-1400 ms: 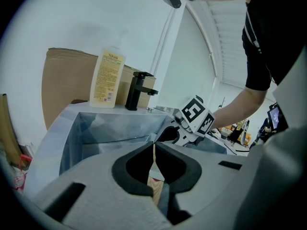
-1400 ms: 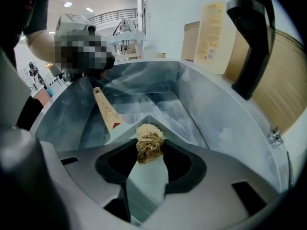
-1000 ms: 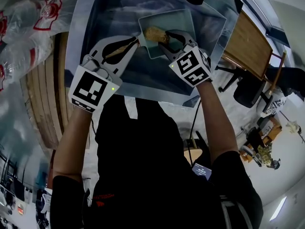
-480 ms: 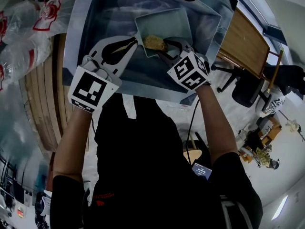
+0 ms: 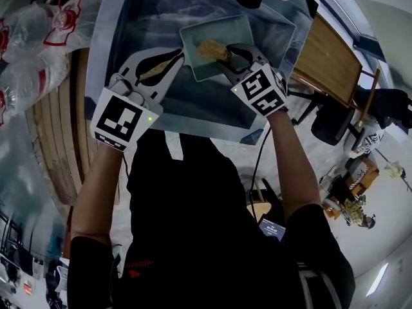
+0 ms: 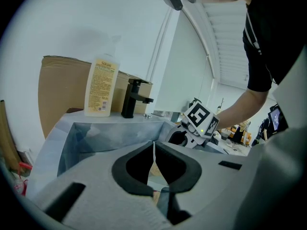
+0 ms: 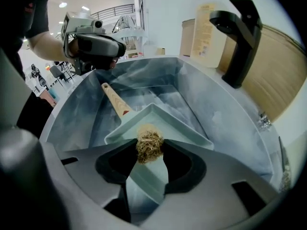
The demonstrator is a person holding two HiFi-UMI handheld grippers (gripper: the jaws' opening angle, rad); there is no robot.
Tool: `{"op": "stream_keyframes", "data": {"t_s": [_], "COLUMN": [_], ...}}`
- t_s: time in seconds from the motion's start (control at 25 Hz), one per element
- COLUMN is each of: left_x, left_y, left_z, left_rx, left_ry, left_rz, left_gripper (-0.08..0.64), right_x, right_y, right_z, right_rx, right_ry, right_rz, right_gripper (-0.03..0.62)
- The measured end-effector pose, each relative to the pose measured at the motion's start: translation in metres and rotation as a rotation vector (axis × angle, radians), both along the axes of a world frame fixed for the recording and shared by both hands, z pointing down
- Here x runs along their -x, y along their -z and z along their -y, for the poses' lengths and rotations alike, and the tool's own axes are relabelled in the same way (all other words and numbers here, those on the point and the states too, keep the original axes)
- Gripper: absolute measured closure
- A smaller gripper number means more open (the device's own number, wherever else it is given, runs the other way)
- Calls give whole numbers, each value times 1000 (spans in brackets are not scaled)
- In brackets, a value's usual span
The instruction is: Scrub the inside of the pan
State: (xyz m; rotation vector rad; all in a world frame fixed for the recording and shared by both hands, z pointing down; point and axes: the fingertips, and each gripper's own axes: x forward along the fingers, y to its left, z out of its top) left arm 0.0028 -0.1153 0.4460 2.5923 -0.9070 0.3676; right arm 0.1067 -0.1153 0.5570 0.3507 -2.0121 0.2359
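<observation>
Our two grippers are working at the pan in the sink.

The jaws of our right gripper [image 7: 149, 151] are closing on a tangled, tan, wiry scrubbing wad [image 7: 149, 142], which is bulging out past the dark padded tips. The wad is hanging over the smooth floor of the pale green, square, straight-walled pan [image 7: 184, 126], close to one rim; we cannot tell whether it is touching. The pan is lying inside the grey-blue, matte, steep-sided sink [image 7: 144, 73]. Our left gripper [image 6: 153, 146] is pinching its jaws almost together, only a thin slit showing, around the pan's light wooden handle [image 7: 115, 99]. On the ledge, a black angular faucet [image 7: 240, 37] is standing beside a pale yellow plastic soap bottle [image 6: 101, 86].
</observation>
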Motion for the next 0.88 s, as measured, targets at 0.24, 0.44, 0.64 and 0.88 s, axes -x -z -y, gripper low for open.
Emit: {"op": "stream_keyframes", "data": {"t_s": [0.24,0.44,0.64,0.88], "left_x": [0,2,2,-2], "left_y": [-5,-8,-9,-9], "left_z": [7,10,10,10], "left_rx": [12,21,23,24], "left_ry": [-5,-2,-7,-16], "left_rz": [0,1,7,2], "left_gripper": [534,534,534,534], "right_x": [0,2,-2,-6], "right_y": [-6,-9,-15,-15], "right_z": [22,33,39,33], "right_rx": [-8,-13,-11,0], "right_ry": [0,-12,-33,-11], "right_rz": [-17,-19,-34,-65], "right_gripper": [422,422,422,422]}}
